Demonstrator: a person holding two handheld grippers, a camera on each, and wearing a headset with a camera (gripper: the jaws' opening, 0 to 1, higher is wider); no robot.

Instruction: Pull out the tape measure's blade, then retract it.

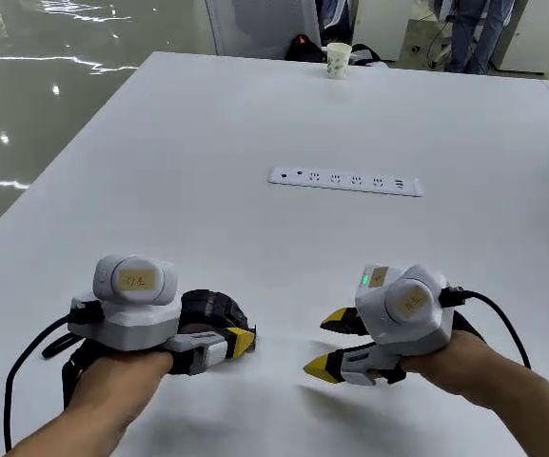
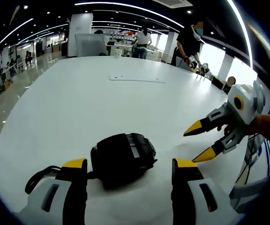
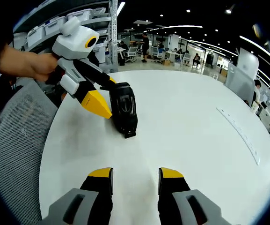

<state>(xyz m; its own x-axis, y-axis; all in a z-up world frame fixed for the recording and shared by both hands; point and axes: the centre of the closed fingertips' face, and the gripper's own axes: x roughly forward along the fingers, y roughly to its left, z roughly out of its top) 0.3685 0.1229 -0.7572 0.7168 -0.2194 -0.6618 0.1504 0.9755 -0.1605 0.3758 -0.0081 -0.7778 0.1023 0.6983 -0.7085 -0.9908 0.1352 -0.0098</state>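
Observation:
The black tape measure (image 1: pixel 209 309) lies on the white table (image 1: pixel 284 124) with no blade showing outside its case. My left gripper (image 1: pixel 228 320) is open and its yellow-tipped jaws stand on either side of the case with a gap on each side. In the left gripper view the tape measure (image 2: pixel 123 157) sits between and just past the left gripper (image 2: pixel 130 165) tips. My right gripper (image 1: pixel 329 343) is open and holds nothing, a short way to the right of the case. The right gripper view has the tape measure (image 3: pixel 126 108) ahead of the right gripper (image 3: pixel 135 174), beside the left gripper (image 3: pixel 108 96).
A white power strip (image 1: pixel 345 180) lies across the middle of the table, and a paper cup (image 1: pixel 338 59) stands at the far edge. A black strap (image 2: pixel 37 177) trails from the case. A mesh chair (image 3: pixel 13 136) is by the near edge. People stand beyond the table.

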